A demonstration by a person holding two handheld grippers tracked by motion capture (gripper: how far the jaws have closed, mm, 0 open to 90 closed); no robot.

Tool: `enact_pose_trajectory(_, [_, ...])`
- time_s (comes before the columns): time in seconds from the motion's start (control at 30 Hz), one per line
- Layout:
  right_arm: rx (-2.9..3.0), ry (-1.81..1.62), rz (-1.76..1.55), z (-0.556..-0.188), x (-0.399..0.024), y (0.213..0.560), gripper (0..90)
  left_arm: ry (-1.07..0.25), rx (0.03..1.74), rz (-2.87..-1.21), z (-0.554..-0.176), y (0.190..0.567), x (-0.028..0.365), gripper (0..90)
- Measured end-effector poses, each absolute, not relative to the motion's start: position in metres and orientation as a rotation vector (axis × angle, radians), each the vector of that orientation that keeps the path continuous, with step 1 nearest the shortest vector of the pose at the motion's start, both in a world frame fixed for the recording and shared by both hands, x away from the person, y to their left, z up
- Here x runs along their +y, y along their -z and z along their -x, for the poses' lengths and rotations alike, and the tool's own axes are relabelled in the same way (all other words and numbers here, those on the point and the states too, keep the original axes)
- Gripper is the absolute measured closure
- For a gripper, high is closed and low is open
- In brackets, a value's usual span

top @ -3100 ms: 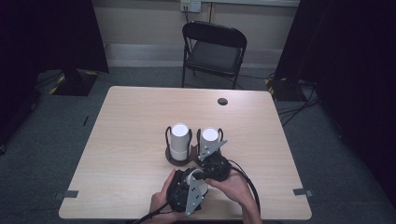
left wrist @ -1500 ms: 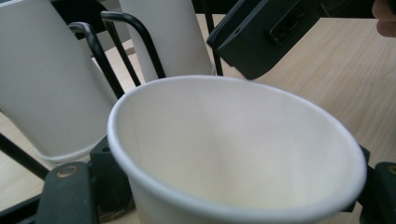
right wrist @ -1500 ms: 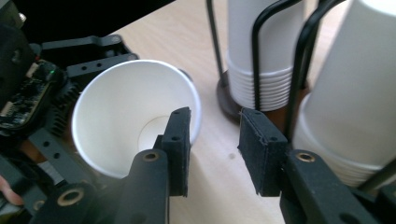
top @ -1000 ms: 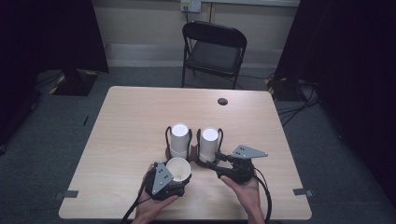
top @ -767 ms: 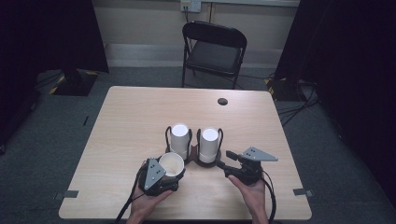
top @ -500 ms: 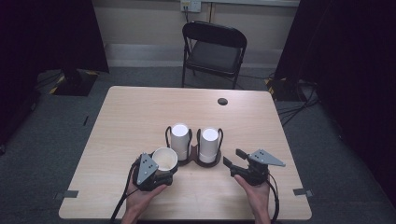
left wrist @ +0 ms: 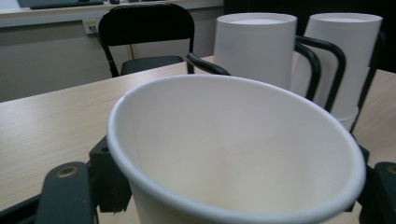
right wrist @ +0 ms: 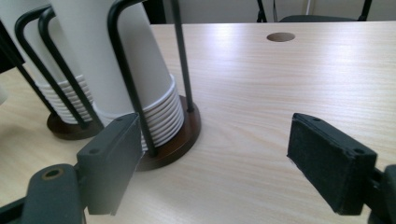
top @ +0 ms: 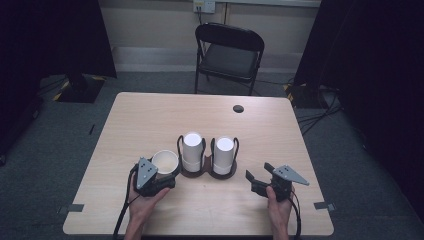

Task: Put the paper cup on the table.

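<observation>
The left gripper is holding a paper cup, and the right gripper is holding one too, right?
Not quite. The left gripper does hold a paper cup, but the right gripper holds nothing: the right gripper view shows its jaws wide apart with only bare table between them.

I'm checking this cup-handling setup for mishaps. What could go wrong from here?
The left gripper holds one open paper cup close beside the cup holder; a sideways swing could knock the left stack. A tighter squeeze might crease the thin cup wall. The right gripper, whose jaws have just been opening with nothing between them, points at the right stack and could push the holder across the table.
</observation>
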State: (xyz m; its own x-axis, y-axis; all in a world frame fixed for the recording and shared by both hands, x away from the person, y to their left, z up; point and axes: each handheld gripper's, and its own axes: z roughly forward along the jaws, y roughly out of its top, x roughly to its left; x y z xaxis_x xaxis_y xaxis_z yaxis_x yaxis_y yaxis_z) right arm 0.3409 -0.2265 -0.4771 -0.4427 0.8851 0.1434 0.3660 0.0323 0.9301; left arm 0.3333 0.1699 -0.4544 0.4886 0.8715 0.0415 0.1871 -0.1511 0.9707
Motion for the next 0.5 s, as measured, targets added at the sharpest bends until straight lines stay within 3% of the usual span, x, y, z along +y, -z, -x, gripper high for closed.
enact_pose_trajectory(0.5, [1.733, -1.355, -1.230, -0.341, -0.222, 0.494, 17.4, -0.860, 1.015, -1.515, -0.356, 0.445, 0.192, 22.2])
